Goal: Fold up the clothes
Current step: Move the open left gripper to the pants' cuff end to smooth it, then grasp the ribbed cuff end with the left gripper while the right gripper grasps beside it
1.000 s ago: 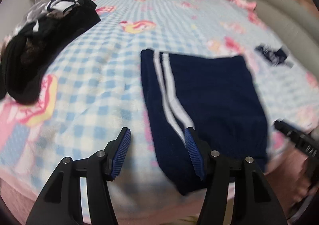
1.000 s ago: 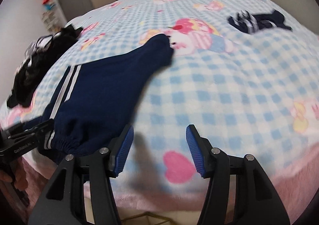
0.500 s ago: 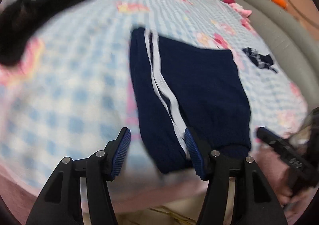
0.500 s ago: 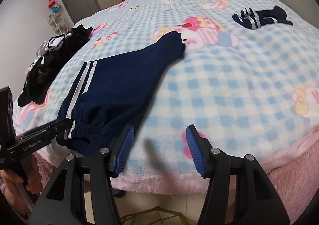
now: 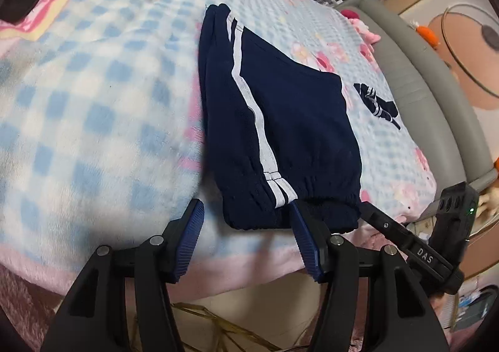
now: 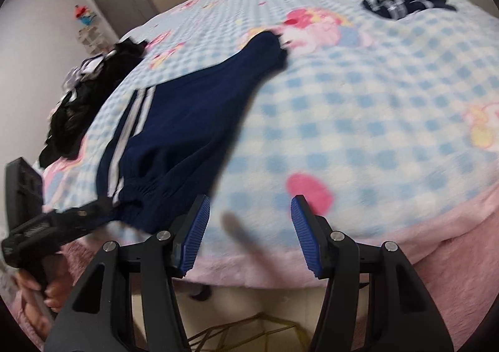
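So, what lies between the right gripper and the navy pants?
Only bare checkered blanket lies between the right gripper and the navy pants, as the right wrist view shows.

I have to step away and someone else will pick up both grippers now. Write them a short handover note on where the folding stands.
Left gripper: open, holding nothing, at the elastic waistband of the navy trousers, near the white stripes.
Right gripper: open, empty, over bare blanket just right of the waistband.
Trousers: lying on the checked blanket, apparently doubled leg over leg, waistband at the near bed edge, legs running away.
Also on the bed: a small navy striped garment further off, and a pile of dark clothes to the left.
Done: trousers laid out.
Left: grip the waistband, fold the trousers, then the other clothes.
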### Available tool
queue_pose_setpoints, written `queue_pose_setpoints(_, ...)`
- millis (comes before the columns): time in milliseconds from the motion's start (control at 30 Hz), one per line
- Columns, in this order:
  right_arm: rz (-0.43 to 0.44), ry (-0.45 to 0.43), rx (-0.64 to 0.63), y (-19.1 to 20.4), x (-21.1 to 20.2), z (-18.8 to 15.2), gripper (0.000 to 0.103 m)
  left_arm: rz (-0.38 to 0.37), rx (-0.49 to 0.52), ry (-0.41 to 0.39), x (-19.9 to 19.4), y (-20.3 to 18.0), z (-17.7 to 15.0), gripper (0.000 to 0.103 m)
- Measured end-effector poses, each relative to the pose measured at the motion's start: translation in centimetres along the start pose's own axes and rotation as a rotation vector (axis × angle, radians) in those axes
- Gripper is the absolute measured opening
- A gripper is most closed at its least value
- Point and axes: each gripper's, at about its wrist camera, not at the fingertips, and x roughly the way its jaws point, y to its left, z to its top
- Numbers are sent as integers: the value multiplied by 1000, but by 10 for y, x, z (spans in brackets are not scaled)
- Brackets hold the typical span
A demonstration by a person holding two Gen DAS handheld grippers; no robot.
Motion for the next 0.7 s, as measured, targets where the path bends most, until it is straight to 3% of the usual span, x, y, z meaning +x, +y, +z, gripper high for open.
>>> queue_pose_setpoints(167, 63, 4, -28, 15, 2, -2, 56, -76, -49, -49, -11, 8, 8, 59)
queue_pose_setpoints(233, 69, 3, -23, 17, 2, -1, 56, -75, -62, -35, -10, 11, 7, 58)
queue_pose_setpoints(367, 105, 15, 27, 13, 3, 0, 56, -166, -77, 12, -4, 13, 2, 57)
queue_pose_setpoints(600, 164, 36, 50, 19, -3, 0, 56, -151, -98, 54, 14, 14, 3, 57)
queue_pose_setpoints(700, 142, 29, -3, 33, 0, 1, 67, -192, -92, 47, 14, 10, 3, 57)
